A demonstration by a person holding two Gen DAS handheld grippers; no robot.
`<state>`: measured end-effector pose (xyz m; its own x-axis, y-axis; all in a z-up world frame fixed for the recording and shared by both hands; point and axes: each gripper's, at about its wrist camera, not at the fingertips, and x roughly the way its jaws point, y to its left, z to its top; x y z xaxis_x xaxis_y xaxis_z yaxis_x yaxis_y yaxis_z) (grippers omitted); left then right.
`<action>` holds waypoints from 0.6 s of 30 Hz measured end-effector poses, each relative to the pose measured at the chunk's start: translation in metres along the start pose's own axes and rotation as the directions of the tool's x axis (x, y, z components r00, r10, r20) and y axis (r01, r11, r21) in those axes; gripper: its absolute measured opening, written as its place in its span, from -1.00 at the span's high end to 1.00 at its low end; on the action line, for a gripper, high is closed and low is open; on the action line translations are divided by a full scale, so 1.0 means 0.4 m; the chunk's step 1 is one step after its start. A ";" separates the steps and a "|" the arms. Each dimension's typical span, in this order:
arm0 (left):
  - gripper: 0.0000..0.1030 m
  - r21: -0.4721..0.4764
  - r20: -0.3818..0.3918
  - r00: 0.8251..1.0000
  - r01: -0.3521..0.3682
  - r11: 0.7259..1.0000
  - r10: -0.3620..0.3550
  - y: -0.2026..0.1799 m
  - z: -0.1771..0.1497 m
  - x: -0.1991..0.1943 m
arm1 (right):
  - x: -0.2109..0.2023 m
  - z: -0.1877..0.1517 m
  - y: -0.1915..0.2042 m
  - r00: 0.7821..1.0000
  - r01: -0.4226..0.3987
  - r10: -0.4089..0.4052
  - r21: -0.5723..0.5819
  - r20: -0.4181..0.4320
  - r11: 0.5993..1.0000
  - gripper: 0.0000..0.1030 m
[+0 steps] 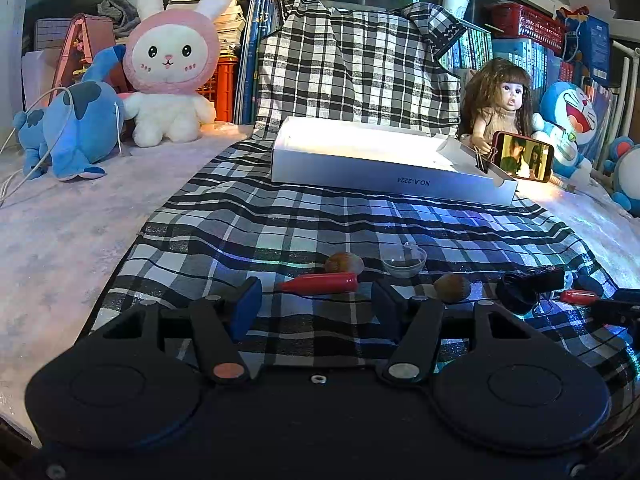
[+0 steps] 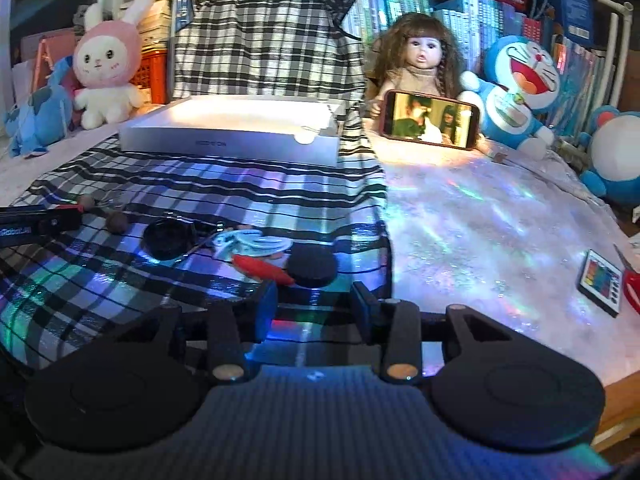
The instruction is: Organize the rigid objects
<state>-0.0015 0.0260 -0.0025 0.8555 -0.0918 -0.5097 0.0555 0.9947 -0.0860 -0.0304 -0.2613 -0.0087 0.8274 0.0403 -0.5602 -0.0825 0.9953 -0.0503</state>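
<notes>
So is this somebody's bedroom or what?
Probably a bedroom or playroom at home: a plush bunny, a doll and shelves of books sit around a cloth-covered surface.

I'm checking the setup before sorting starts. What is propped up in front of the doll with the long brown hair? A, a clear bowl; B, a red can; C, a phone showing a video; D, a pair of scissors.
C: a phone with a lit screen showing people stands on its long edge right in front of the doll, beside the white box.
</notes>
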 end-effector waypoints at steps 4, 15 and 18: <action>-0.14 -0.006 0.001 1.000 0.000 1.000 0.000 0.003 0.000 0.002 | -0.011 0.005 -0.007 1.000 0.005 -0.004 0.054 -0.011 0.999 -0.10; -0.14 -0.016 0.004 1.000 -0.004 1.000 0.004 0.006 -0.002 0.001 | -0.004 0.016 0.024 0.996 -0.087 0.092 0.146 -0.022 0.985 0.02; -0.14 -0.014 0.005 1.000 -0.005 1.000 0.005 0.006 -0.003 0.001 | 0.009 0.021 0.016 0.995 -0.090 0.095 0.181 -0.020 0.979 0.01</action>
<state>-0.0017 0.0282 -0.0037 0.8585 -0.0864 -0.5054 0.0439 0.9945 -0.0954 -0.0232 -0.2541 -0.0041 0.8044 0.1329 -0.5790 -0.0545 0.9870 0.1510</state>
